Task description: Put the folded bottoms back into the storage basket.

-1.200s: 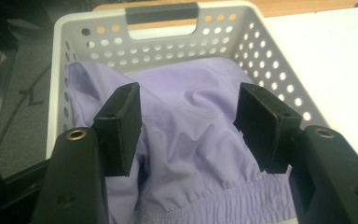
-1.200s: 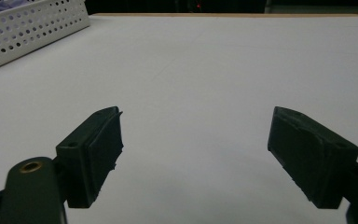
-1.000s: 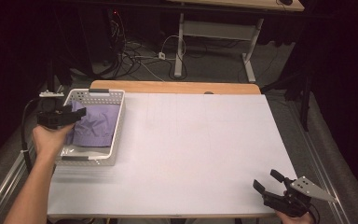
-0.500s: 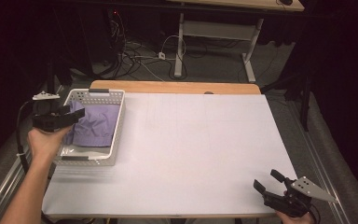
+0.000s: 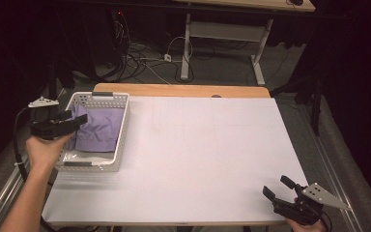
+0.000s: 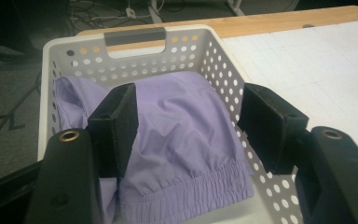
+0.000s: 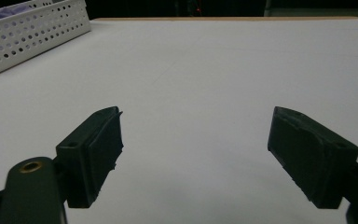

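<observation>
Currently left tongs (image 5: 75,122) open, jaws just widened further, nothing pinched; held over near-left rim of white perforated basket (image 5: 121,137). Purple garment (image 6: 182,140) lies crumpled inside basket, directly ahead of and below left tongs, seen between jaws. Right tongs (image 5: 279,188) open wide, empty, above bare white surface (image 5: 212,154), well apart from basket.

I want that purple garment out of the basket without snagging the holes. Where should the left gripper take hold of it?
Probably the raised, crumpled middle of the purple garment, coming from straight above. It lies bunched in the white basket, whose walls block any sideways approach. The left gripper hovers above it, open.
</observation>
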Available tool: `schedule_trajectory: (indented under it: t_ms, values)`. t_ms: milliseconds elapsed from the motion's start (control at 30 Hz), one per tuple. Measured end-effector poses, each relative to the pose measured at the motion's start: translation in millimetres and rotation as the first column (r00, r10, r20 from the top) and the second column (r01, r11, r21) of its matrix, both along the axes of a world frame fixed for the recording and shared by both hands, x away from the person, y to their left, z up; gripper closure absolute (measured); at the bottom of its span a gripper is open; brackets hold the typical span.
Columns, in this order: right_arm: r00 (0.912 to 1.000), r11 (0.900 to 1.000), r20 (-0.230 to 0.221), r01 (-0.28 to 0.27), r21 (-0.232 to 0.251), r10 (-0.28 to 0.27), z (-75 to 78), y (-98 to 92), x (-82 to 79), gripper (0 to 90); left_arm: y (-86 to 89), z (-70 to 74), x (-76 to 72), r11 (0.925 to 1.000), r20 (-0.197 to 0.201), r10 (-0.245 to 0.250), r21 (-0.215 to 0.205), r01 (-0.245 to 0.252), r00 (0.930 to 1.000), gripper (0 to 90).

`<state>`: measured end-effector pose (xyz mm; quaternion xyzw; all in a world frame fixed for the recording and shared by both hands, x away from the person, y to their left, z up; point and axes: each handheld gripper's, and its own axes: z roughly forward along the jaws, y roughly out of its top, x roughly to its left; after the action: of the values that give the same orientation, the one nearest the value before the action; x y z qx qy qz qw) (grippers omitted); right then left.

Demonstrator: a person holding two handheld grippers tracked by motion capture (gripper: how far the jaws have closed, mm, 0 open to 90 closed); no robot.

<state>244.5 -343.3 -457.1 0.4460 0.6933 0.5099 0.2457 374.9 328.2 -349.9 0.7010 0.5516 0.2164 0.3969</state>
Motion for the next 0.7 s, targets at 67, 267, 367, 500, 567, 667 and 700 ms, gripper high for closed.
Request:
schedule_trajectory:
  t_ms: [67,267,367,500,567,667,700]
  values:
    - [1.0,1.0,0.0,-0.001,0.0,0.001,0.0,-0.1,0.0,18.2,0.7,0.8,-2.1,1.0,0.008,-0.001,-0.005,0.001,1.0,36.3]
    - [1.0,1.0,0.0,0.0,0.001,0.0,-0.1,-0.3,0.0,18.2,3.9,2.0,-8.1,0.9999,0.017,0.0,-0.013,0.001,0.9998,36.1]
    - [1.0,1.0,0.001,0.0,0.001,0.0,-0.1,-0.3,0.0,18.2,5.6,1.8,-10.8,0.9998,0.021,0.001,-0.018,-0.001,0.9998,35.7]
    - [1.0,1.0,0.0,0.002,0.001,-0.002,-0.1,-0.3,0.1,18.2,7.5,1.3,-14.2,0.9998,0.026,0.001,-0.022,0.0,0.9997,35.7]
    - [1.0,1.0,0.001,0.0,0.001,0.0,-0.1,-0.3,0.1,18.2,8.4,1.4,-16.2,0.9997,0.03,0.0,-0.024,0.0,0.9996,35.7]
    - [1.0,1.0,0.001,0.001,0.002,-0.001,0.0,-0.4,-0.1,18.2,9.9,1.4,-20.0,0.9996,0.041,0.002,-0.029,-0.001,0.9991,35.7]
    - [1.0,1.0,0.001,0.001,0.002,-0.001,0.0,-0.4,-0.1,18.3,10.7,1.4,-21.4,0.9994,0.049,0.005,-0.033,-0.003,0.9988,35.7]
